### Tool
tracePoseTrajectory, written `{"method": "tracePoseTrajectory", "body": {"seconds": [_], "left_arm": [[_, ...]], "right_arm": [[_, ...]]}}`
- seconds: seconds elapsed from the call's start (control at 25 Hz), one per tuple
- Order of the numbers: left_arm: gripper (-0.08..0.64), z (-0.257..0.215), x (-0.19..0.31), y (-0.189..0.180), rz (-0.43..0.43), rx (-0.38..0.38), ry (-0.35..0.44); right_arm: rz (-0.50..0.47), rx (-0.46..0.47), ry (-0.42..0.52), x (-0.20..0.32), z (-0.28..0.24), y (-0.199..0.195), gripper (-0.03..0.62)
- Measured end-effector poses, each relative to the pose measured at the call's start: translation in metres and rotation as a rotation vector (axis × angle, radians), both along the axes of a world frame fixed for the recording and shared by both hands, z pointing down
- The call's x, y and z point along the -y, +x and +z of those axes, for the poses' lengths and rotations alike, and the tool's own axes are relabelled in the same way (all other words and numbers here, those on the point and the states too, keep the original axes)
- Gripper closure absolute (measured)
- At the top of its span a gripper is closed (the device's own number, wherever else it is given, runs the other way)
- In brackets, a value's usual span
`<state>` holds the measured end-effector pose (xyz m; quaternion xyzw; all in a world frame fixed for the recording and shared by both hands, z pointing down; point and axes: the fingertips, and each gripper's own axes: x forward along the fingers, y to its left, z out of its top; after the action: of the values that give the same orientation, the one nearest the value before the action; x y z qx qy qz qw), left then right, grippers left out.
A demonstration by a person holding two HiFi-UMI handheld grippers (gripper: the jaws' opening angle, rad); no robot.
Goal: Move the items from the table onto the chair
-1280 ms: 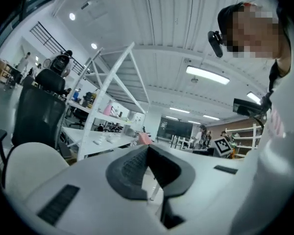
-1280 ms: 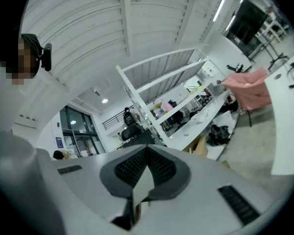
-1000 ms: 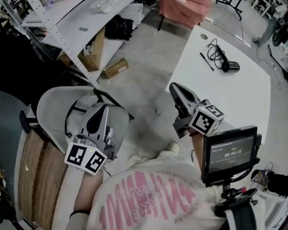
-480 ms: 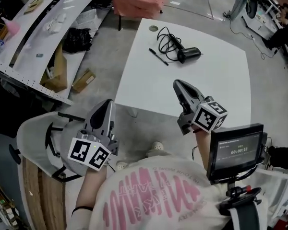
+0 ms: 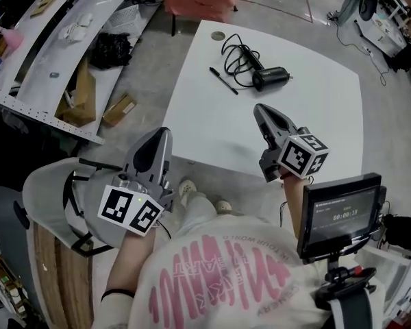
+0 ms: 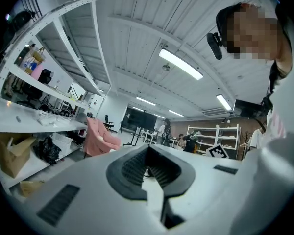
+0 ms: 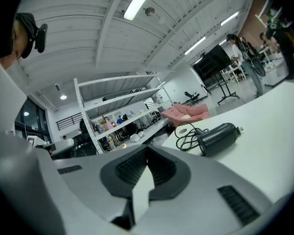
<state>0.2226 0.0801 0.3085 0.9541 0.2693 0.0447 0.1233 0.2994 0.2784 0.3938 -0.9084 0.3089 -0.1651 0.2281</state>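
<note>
My left tool [image 5: 162, 135] and right tool [image 5: 259, 109] are clenched and empty, aimed 12 o'clock at dryer [image 5: 270, 78] and pen [image 5: 223, 81] on tabletop [image 5: 315, 115] for pickup; chair [image 5: 51, 184] at 9 o'clock.

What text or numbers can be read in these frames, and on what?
"00:00:18" on the screen, last digit unsure; the line above it is too small.
Shirt: pink lettering, upside down, unreadable.
Cubes: square markers only, no words.
</note>
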Motion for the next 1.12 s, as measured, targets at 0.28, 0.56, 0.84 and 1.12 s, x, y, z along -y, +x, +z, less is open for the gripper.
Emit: {"method": "tracePoseTrajectory", "body": {"seconds": [0.28,0.56,0.84,1.12], "left_arm": [[0.552,-0.004,0.016,0.045,0.045,-0.001,0.022],[0.552,0.009,0.047,0.086,0.046,0.055,0.021],[0.552,0.013,0.058,0.118,0.096,0.058,0.033],[0.552,0.020,0.069,0.133,0.129,0.079,0.016]], "right_arm": [[0.011,0.059,-0.068,0.013,0.020,0.030,0.578],[0.017,0.122,-0.225,0.017,0.051,0.053,0.578],[0.026,0.234,-0.304,0.026,0.084,0.073,0.575],[-0.026,0.338,-0.465,0.027,0.114,0.083,0.462]]}}
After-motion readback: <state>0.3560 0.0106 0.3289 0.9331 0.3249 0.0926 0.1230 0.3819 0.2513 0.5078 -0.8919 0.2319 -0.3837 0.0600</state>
